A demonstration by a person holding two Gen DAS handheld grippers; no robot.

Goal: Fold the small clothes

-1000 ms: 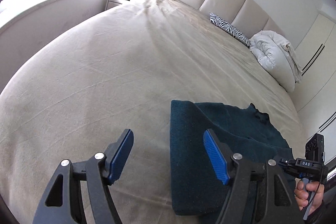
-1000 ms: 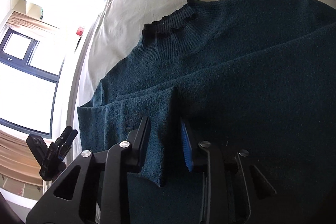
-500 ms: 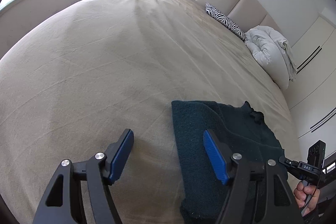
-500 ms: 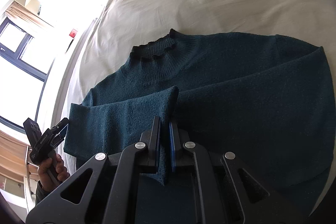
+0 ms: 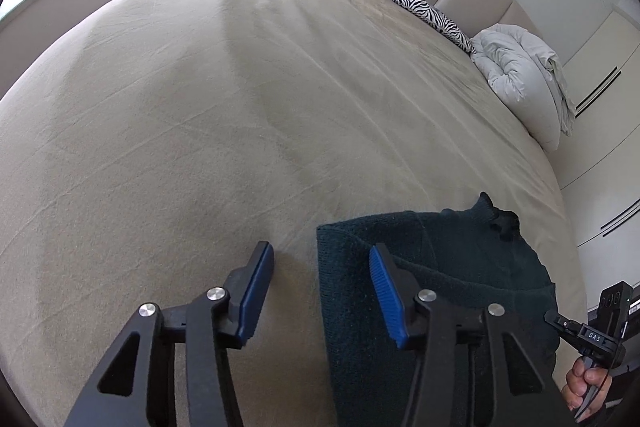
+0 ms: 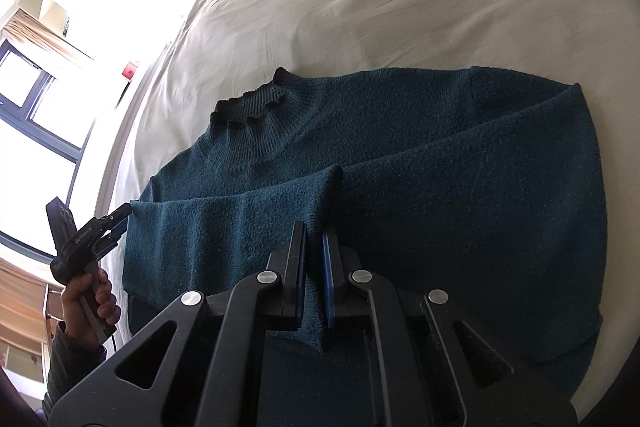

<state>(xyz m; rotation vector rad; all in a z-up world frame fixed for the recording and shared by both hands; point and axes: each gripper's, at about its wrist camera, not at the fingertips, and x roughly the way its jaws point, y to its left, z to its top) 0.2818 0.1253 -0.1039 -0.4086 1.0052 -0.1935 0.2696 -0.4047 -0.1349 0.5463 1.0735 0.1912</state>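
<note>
A dark teal knit sweater lies flat on the beige bed, its collar toward the window and both sleeves folded across the body. My right gripper is shut on the cuff of the left sleeve, pinching the knit between its pads. My left gripper is open and empty, held above the bed at the sweater's folded edge. It also shows in the right wrist view at the sweater's left side.
The beige bedspread stretches far ahead. A zebra-print pillow and a rolled white duvet lie by the padded headboard. A window is on the far side, a white wardrobe on the right.
My right gripper closed on the sleeve cuff and pulled back, so more of the sweater shows. My left gripper stayed open and drew back a little from the sweater's edge.
</note>
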